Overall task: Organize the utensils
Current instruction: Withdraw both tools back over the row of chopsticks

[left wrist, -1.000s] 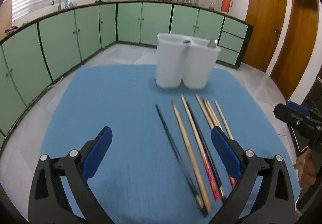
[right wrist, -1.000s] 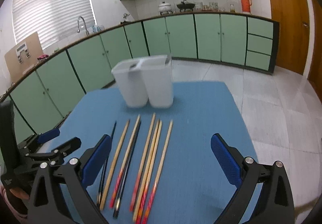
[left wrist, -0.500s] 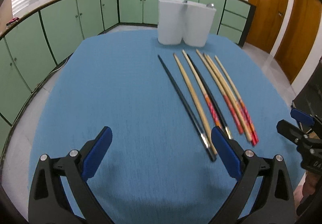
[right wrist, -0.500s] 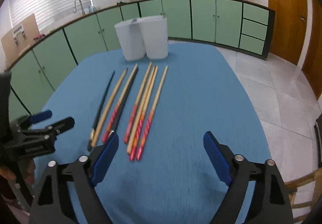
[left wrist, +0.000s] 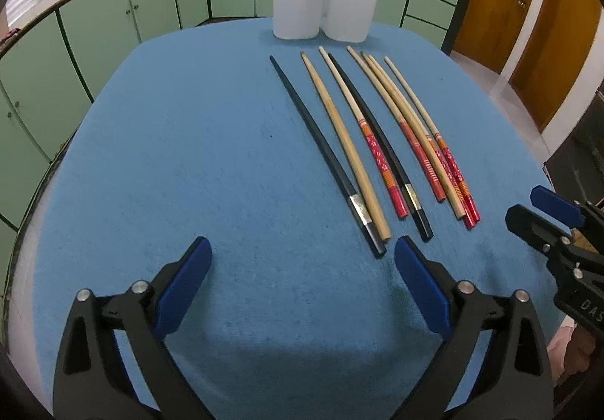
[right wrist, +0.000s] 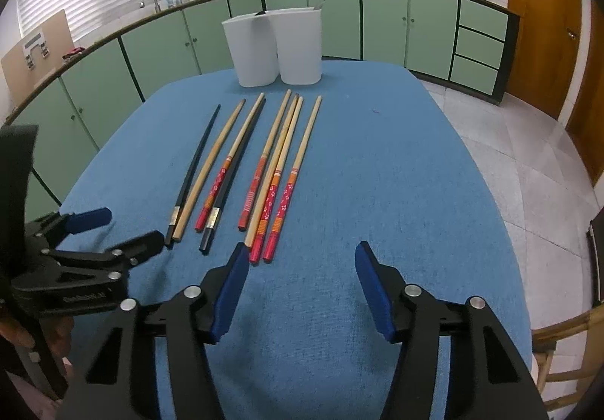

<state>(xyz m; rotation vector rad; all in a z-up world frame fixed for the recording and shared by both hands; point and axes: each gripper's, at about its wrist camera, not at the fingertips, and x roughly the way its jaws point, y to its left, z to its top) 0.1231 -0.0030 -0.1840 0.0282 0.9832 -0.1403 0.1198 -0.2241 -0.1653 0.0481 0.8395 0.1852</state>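
Both grippers low, pitched down, nothing held.

Left gripper: jaws wide, closing slightly, gap between the blue pads empty. It also shows side-on at the left edge of the right wrist view, with a bit of the hand holding it below. Right gripper: jaws about half open and closing, nothing between them, pads not pressing on anything. In the left wrist view it sits at the far right edge, level with the left gripper, well apart.
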